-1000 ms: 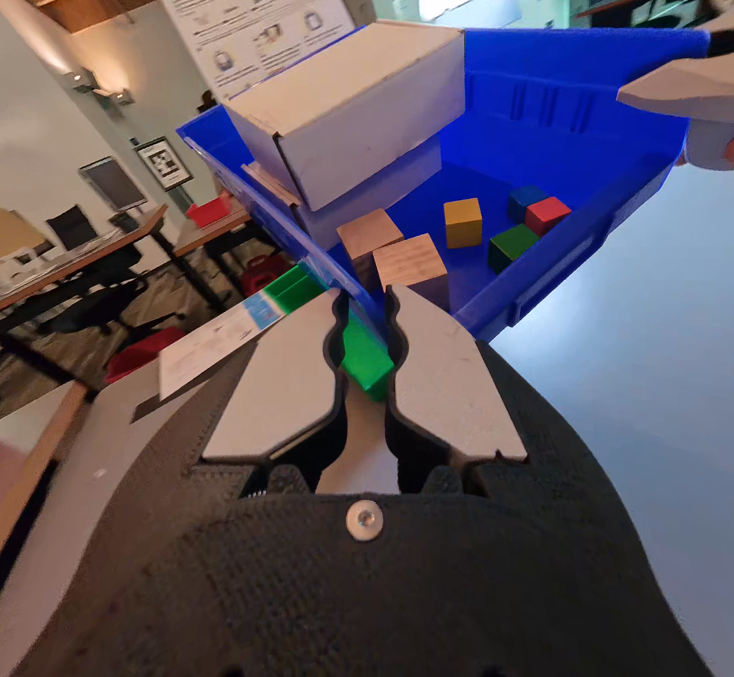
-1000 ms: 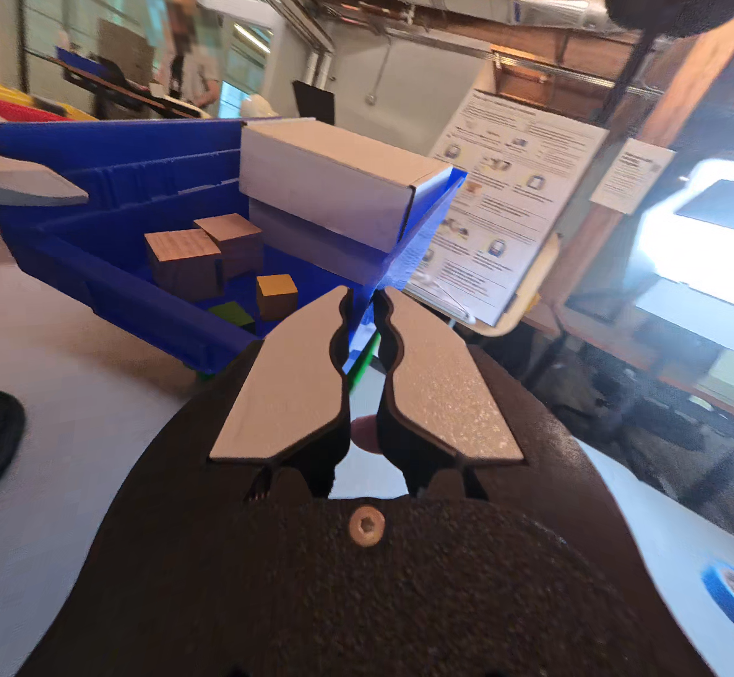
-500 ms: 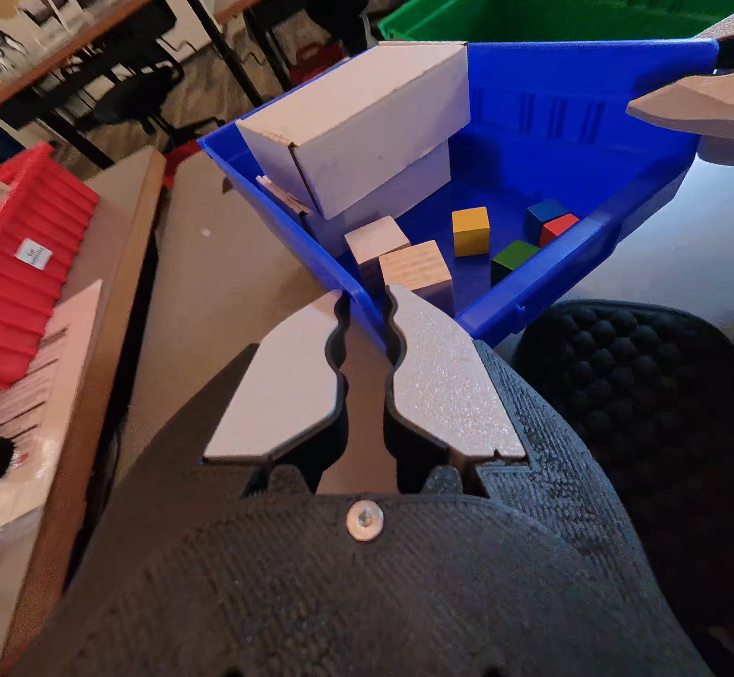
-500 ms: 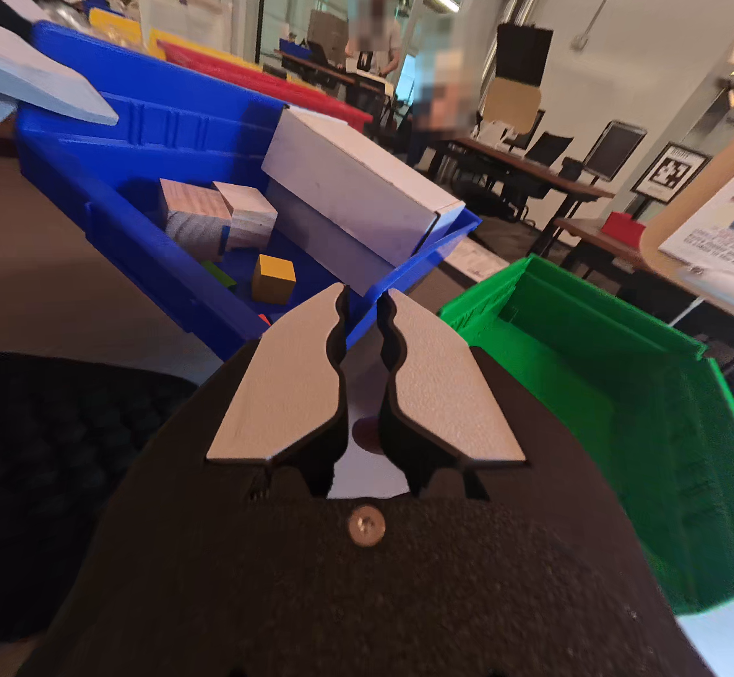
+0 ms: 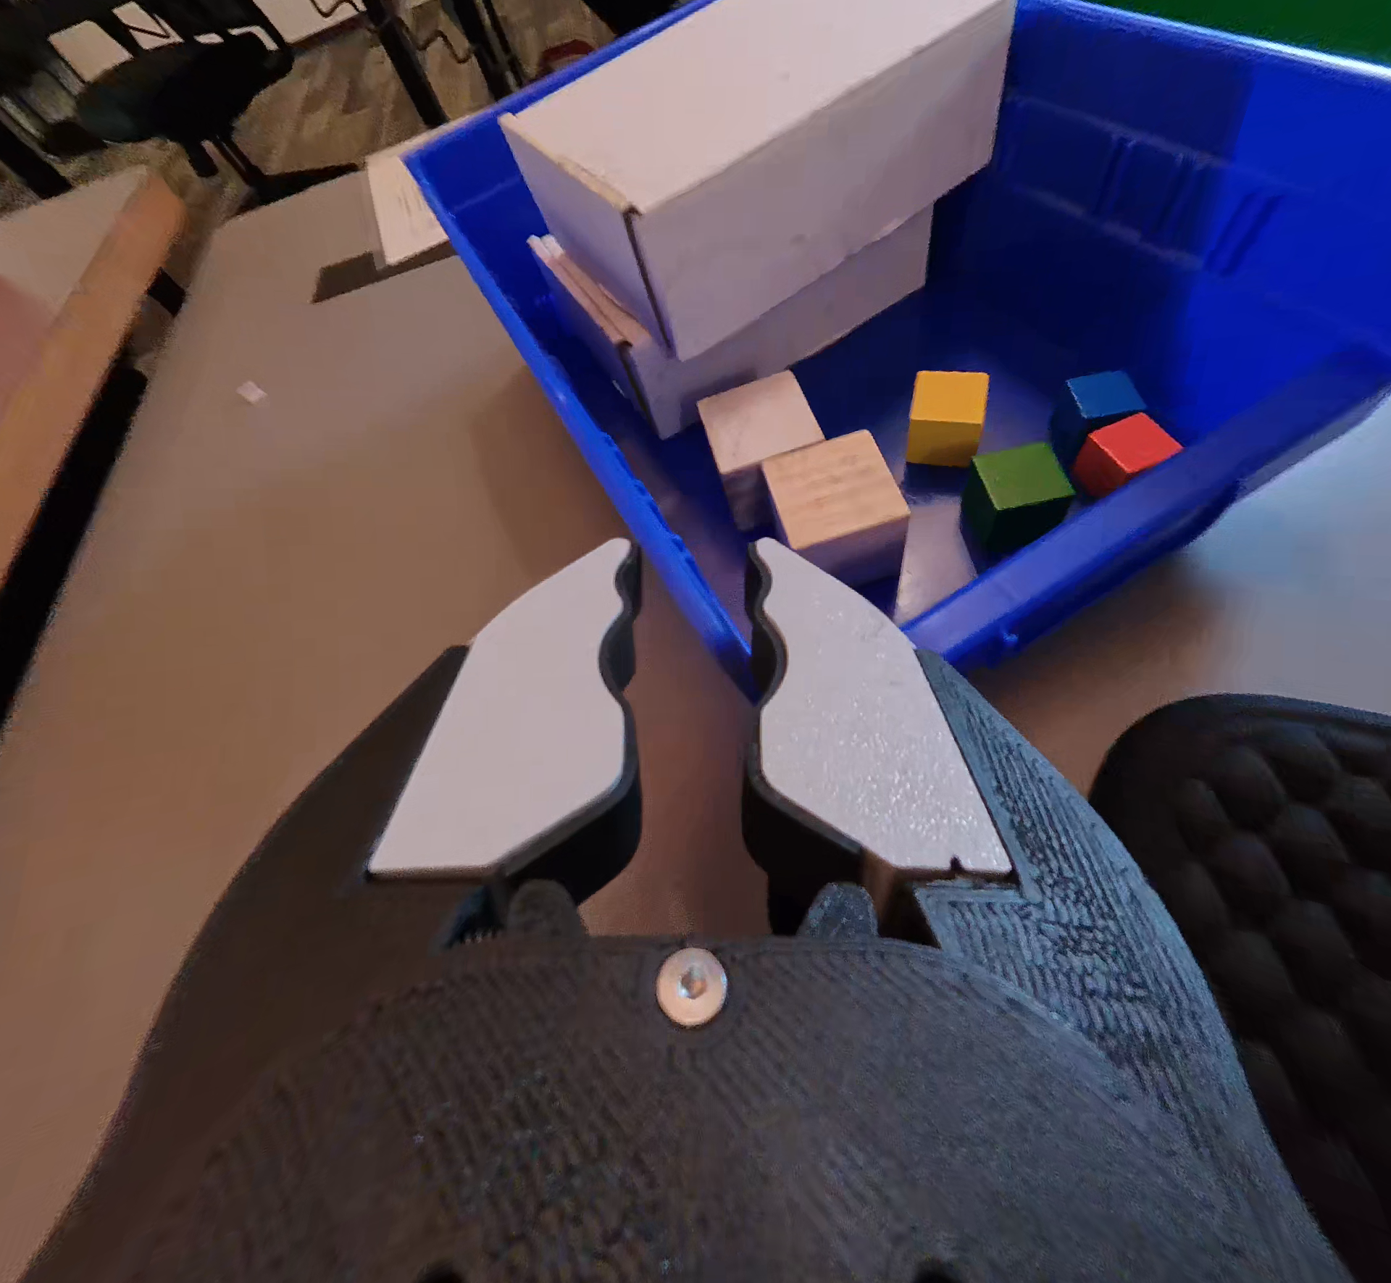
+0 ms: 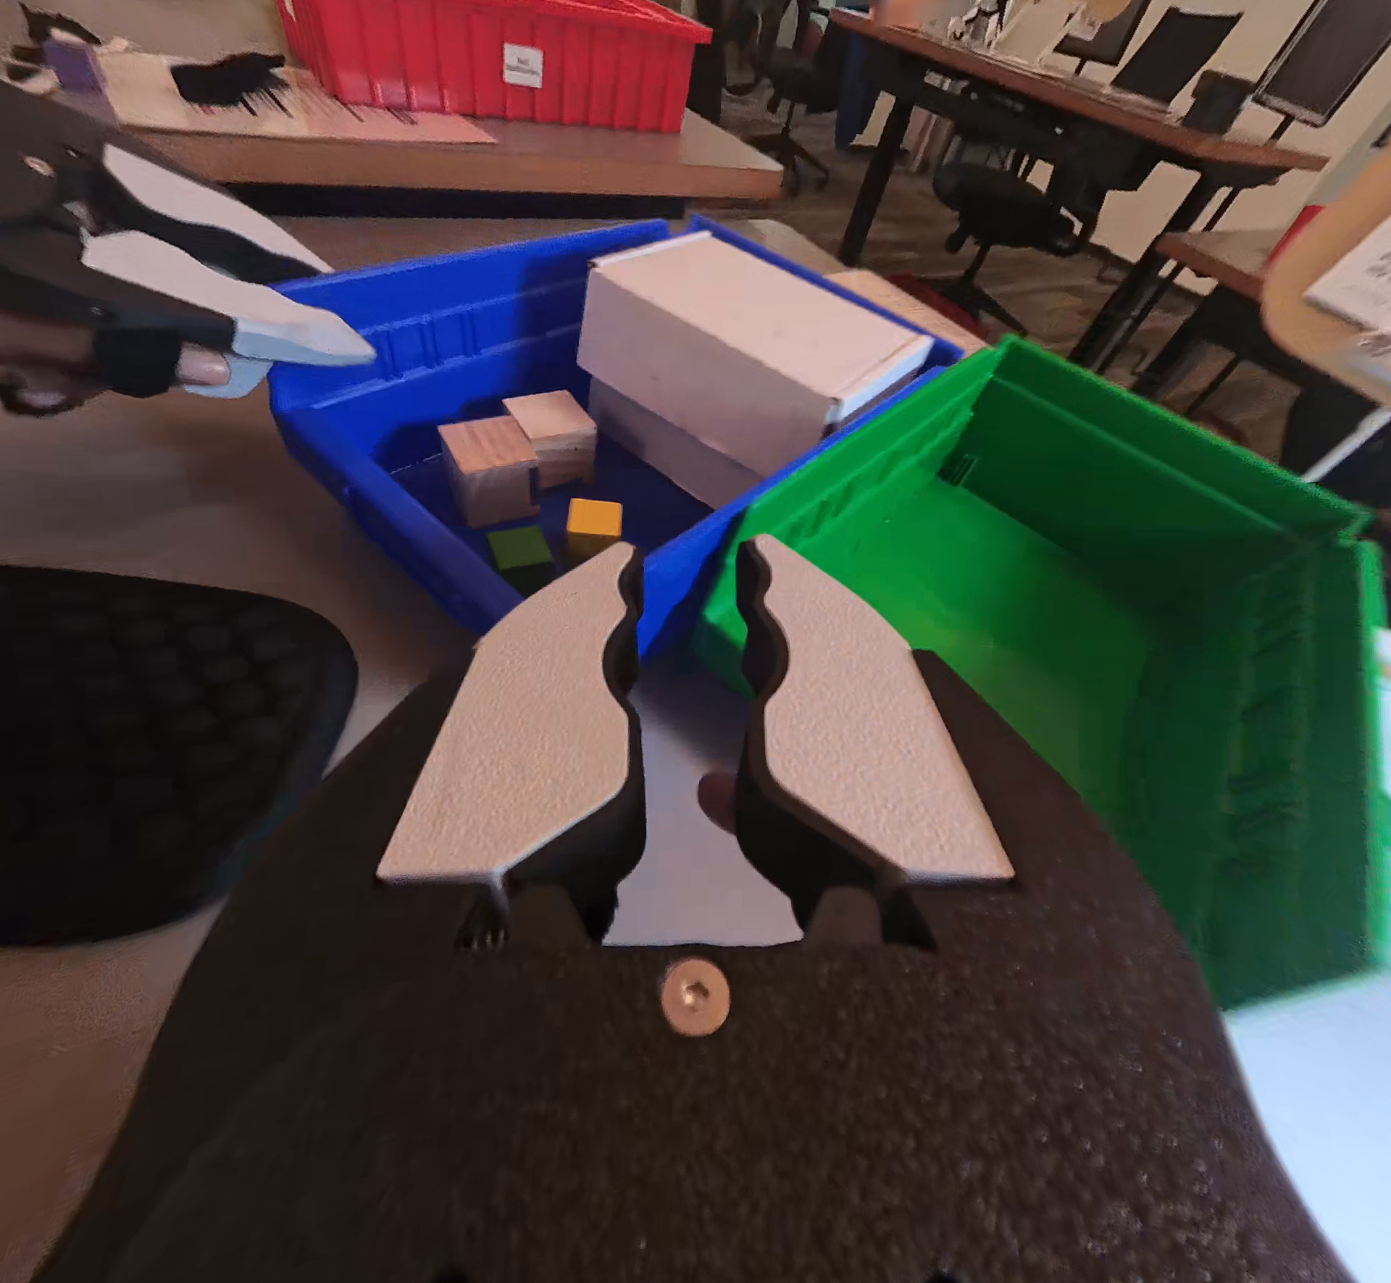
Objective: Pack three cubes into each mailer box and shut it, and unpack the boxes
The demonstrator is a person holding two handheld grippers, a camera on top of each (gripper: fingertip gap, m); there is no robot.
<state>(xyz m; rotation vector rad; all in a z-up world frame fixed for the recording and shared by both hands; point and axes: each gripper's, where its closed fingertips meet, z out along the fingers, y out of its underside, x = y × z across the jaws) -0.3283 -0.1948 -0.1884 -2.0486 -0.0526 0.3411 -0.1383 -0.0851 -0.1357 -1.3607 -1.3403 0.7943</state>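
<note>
A blue bin (image 5: 1129,140) sits on the table and holds two shut white mailer boxes. The upper box (image 5: 753,103) lies tilted on the lower one (image 5: 790,321). Two plain wooden cubes (image 5: 835,494), a yellow cube (image 5: 947,408), a green cube (image 5: 1016,487), a blue cube (image 5: 1099,400) and a red cube (image 5: 1125,449) lie loose in the bin. My left gripper (image 5: 692,554) is slightly open astride the bin's near left rim. My right gripper (image 6: 689,554) is slightly open astride the blue bin's (image 6: 451,313) near right corner. The left gripper's fingers (image 6: 286,336) show at the bin's left end.
An empty green bin (image 6: 1054,569) stands against the blue bin's right side. A black padded mat (image 6: 150,720) lies on the table in front. A red bin (image 6: 467,42) stands on a table behind. Desks and chairs fill the room beyond. There is about 25 cm between the tips of the two grippers.
The blue bin has come down from a raised tilt onto the table beside the green bin. Both grippers' jaws have widened a little around its rim.
</note>
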